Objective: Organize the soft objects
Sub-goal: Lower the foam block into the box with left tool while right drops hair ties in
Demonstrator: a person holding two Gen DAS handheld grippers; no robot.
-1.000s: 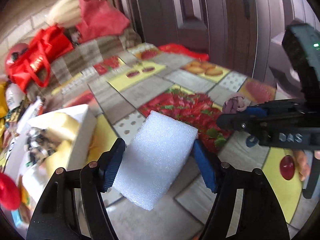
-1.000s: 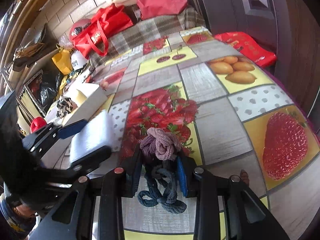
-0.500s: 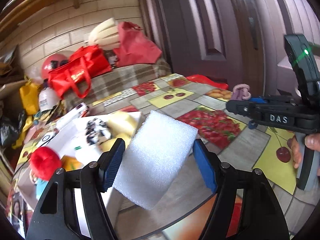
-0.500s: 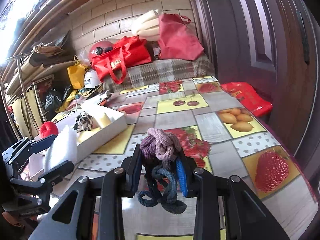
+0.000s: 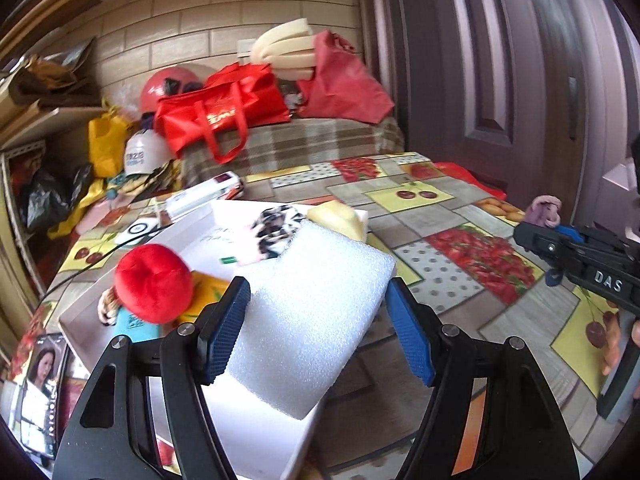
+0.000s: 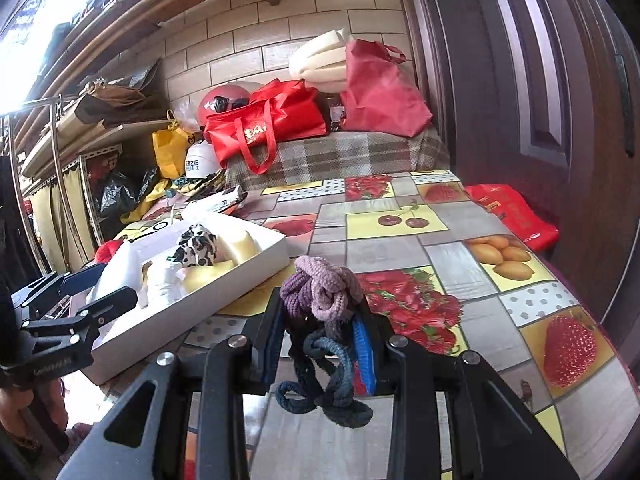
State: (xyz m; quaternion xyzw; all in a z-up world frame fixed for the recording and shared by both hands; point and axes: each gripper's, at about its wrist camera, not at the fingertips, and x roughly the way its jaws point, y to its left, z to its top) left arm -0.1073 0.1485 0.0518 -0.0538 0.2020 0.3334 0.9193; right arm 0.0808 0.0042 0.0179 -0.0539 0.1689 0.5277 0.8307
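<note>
My left gripper [image 5: 320, 320] is shut on a white foam block [image 5: 308, 320], held tilted above the near end of a white tray [image 5: 192, 232]. The tray holds a red plush ball [image 5: 152, 280], a black-and-white spotted cloth [image 5: 276, 228] and yellow sponges [image 5: 340, 216]. My right gripper [image 6: 320, 344] is shut on a bundle of knotted cords [image 6: 320, 304], purple and pink on top, dark blue loops hanging below. It hovers over the fruit-print tablecloth [image 6: 400, 248], right of the tray [image 6: 248, 280]. In the left wrist view the right gripper [image 5: 536, 236] shows at the right edge.
A plaid-covered bench [image 6: 340, 152] behind the table carries red bags [image 6: 272, 120], a red helmet [image 6: 224, 100] and cream foam pads [image 6: 320, 60]. A dark door [image 6: 520, 80] stands along the right. Shelves with bags [image 6: 172, 152] fill the left. A flat red pouch [image 6: 512, 212] lies at the table's right edge.
Both grippers have swung left and tipped upward, so the tray, bench and wall came into view. The foam block now hangs over the tray. Both grips are unchanged.
</note>
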